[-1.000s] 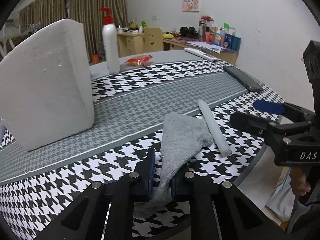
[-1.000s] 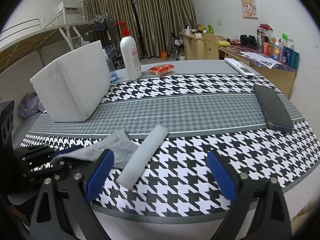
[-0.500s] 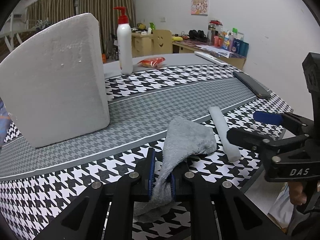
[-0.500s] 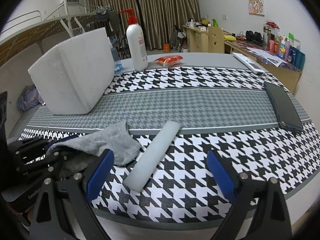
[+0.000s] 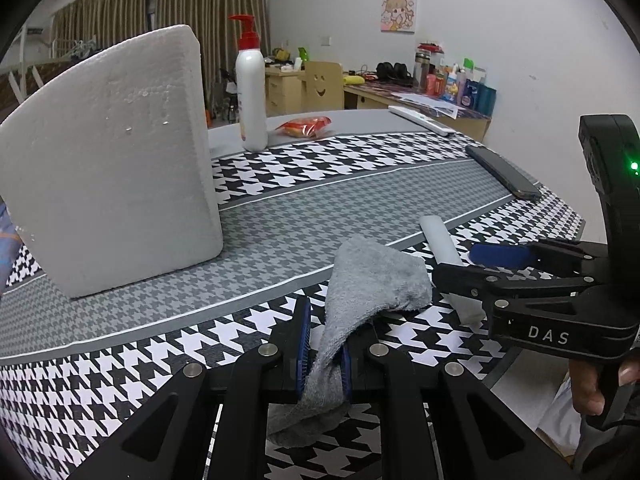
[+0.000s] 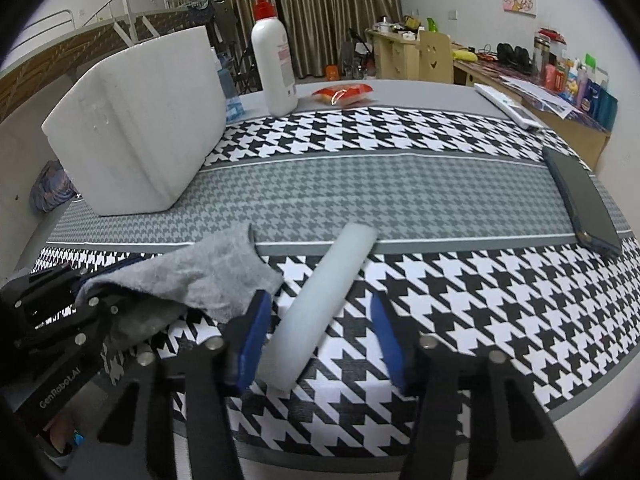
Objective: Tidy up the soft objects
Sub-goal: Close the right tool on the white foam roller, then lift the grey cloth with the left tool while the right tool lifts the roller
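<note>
While the left gripper [image 5: 323, 354] stays clamped on the grey cloth [image 5: 372, 280], the right gripper [image 6: 318, 340], open, has narrowed around the foam roll [image 6: 324, 304].

The right gripper [image 6: 320, 344] stood with blue-padded jaws apart around the near end of a pale foam cylinder [image 6: 324, 304] lying on the houndstooth tablecloth [image 6: 460, 280]. A crumpled grey towel [image 6: 200, 276] lay just left, pinched by the left gripper [image 6: 86, 300].
</note>
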Tool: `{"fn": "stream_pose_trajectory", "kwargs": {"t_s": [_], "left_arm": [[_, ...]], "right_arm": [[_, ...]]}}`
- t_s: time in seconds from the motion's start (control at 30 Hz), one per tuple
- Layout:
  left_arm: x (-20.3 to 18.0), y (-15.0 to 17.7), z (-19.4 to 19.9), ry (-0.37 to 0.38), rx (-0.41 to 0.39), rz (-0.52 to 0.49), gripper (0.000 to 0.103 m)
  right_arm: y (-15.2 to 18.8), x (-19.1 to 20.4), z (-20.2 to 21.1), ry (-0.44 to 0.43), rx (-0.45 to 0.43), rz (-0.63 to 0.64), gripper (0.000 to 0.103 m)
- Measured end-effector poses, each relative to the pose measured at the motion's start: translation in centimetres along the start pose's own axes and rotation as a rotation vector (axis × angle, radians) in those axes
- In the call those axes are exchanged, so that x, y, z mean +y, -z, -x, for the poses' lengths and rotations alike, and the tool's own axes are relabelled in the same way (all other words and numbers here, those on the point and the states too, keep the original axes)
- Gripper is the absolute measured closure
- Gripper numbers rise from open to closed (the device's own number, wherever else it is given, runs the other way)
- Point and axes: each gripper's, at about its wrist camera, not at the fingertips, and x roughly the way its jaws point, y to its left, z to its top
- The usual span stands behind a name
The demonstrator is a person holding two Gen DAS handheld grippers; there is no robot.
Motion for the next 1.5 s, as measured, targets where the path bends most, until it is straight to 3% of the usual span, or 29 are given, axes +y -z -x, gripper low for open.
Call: {"fn": "stream_pose_trajectory", "kwargs": {"t_s": [0.2, 0.27, 0.33, 0.67, 0.77, 1.07, 1.5], "left_arm": [[0.1, 0.1, 0.1, 0.002, -0.004, 0.003, 0.089], [0.2, 0.2, 0.3, 0.005, -0.007, 0.004, 0.089], [0.3, 0.2, 0.4, 0.007, -0.008, 0.004, 0.089], [0.4, 0.4, 0.9, 0.017, -0.020, 0.010, 0.089], [0.5, 0.5, 1.2, 0.018, -0.027, 0.013, 0.089], [0.3, 0.2, 2.4, 0.016, -0.061, 0.003, 0.089], [0.5, -0.5, 4.0, 0.014, -0.103, 0.016, 0.089]], "right_arm": [[0.0, 1.8, -0.3, 0.064, 0.015, 0.060, 0.058], [-0.1, 1.9, -0.3, 0.086, 0.022, 0.059, 0.068], [-0.1, 1.5, -0.2, 0.077, 0.028, 0.049, 0.075], [0.1, 1.9, 0.0, 0.068, 0.032, 0.064, 0.080], [0.0, 1.1, 0.7, 0.033, 0.022, 0.035, 0.090], [-0.4, 1.1, 2.7, 0.017, -0.056, 0.042, 0.091], [-0.6, 0.7, 3.8, 0.008, -0.088, 0.036, 0.090]]}}
